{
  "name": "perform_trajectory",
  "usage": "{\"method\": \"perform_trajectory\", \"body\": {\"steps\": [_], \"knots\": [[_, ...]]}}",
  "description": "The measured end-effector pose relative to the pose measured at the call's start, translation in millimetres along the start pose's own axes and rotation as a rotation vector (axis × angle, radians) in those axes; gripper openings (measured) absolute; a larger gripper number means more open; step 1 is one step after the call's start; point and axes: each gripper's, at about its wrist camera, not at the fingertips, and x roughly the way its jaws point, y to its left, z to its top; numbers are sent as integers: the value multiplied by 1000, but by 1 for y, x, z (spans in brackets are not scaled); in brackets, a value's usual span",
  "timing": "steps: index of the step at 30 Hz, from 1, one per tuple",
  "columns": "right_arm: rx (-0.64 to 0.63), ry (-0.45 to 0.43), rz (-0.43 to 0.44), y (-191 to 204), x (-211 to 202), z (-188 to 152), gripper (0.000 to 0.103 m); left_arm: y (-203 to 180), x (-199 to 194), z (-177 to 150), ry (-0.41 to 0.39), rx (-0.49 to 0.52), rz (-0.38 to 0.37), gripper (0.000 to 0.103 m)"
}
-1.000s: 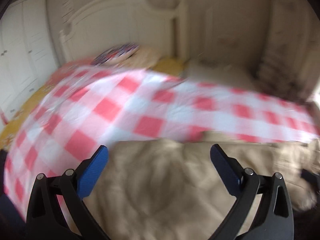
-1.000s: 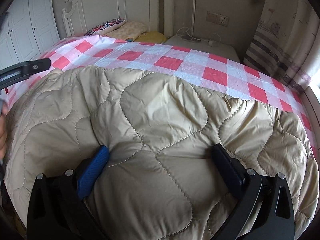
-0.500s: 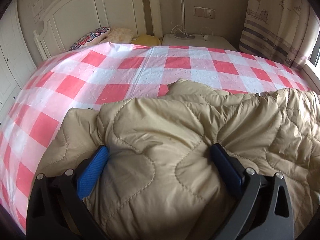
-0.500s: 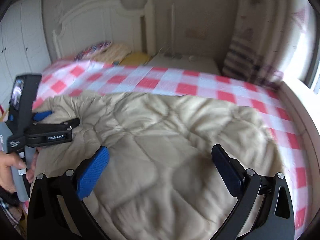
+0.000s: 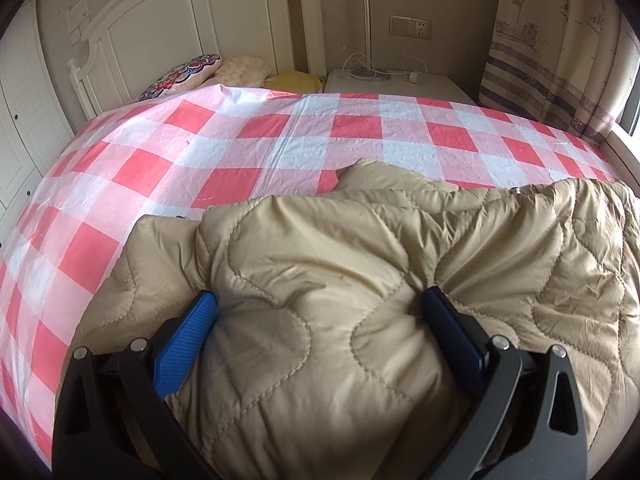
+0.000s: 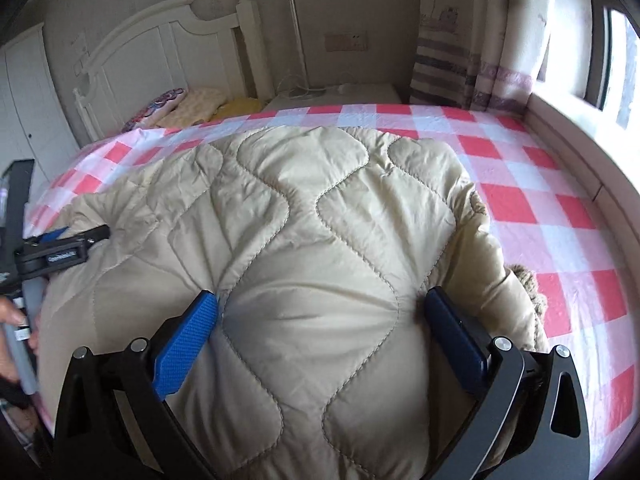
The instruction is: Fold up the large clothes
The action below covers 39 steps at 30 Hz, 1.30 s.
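Observation:
A beige quilted jacket (image 5: 360,248) lies crumpled on the near part of a bed covered by a red-and-white checked sheet (image 5: 240,140). My left gripper (image 5: 318,300) is open, its blue pads pressed down on either side of a bulge of the jacket. In the right wrist view the jacket (image 6: 320,200) spreads wide, with a fur trim (image 6: 528,284) at its right edge. My right gripper (image 6: 320,298) is open too, straddling a quilted panel. The left gripper (image 6: 76,240) shows at the jacket's left edge, held by a hand (image 6: 12,320).
A white headboard (image 5: 180,28) and pillows (image 5: 192,72) stand at the far end. Beside them is a nightstand (image 5: 392,84) with a lamp pole and cables. A patterned curtain (image 6: 472,48) and window ledge (image 6: 580,148) run along the right; a white wardrobe (image 5: 24,128) stands left.
The left view went from a blurred sweep to resting low on the jacket. The right gripper drew back, then came down close on the jacket again. Both stayed open.

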Motion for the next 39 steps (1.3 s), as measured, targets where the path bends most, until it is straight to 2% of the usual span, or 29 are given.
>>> {"method": "perform_trajectory", "body": {"steps": [2, 4, 7, 10, 13, 16, 22, 27, 28, 29, 30, 32, 33, 35, 39], "knots": [[55, -16, 13, -10, -26, -2, 98, 1, 1, 0, 2, -2, -1, 101], [108, -98, 31, -16, -61, -11, 98, 1, 1, 0, 3, -4, -3, 101], [184, -194, 159, -38, -114, -34, 98, 1, 1, 0, 3, -4, -2, 101], [272, -162, 191, -60, -138, -67, 98, 2, 1, 0, 3, -5, -4, 101], [328, -52, 211, -75, -133, -102, 98, 1, 1, 0, 4, -5, -2, 101], [410, 44, 273, -87, -111, -127, 98, 2, 1, 0, 5, -6, -4, 101], [463, 28, 361, -74, -69, -109, 99, 2, 2, 0, 11, -9, -8, 101], [533, -49, 298, -58, -27, -66, 99, 2, 4, 0, 19, -16, -15, 101], [539, -78, 269, -55, -24, -62, 96, 3, 4, 0, 20, -23, -10, 101], [544, -104, 255, -52, -21, -61, 76, 5, 5, 1, 20, -39, 0, 101], [557, -120, 279, -52, -19, -63, 59, 8, 5, 1, 20, -55, 4, 101], [583, -206, 319, -57, -29, -70, 45, 10, 3, 0, 12, -67, 0, 101], [570, -225, 332, -58, -36, -73, 40, 8, -1, -1, 2, -62, 10, 101], [555, -253, 361, -61, -53, -83, 39, -4, -9, -3, -20, -23, 56, 101], [551, -287, 320, -75, -81, -104, 39, -46, -24, -5, -52, 68, 65, 101]]}}
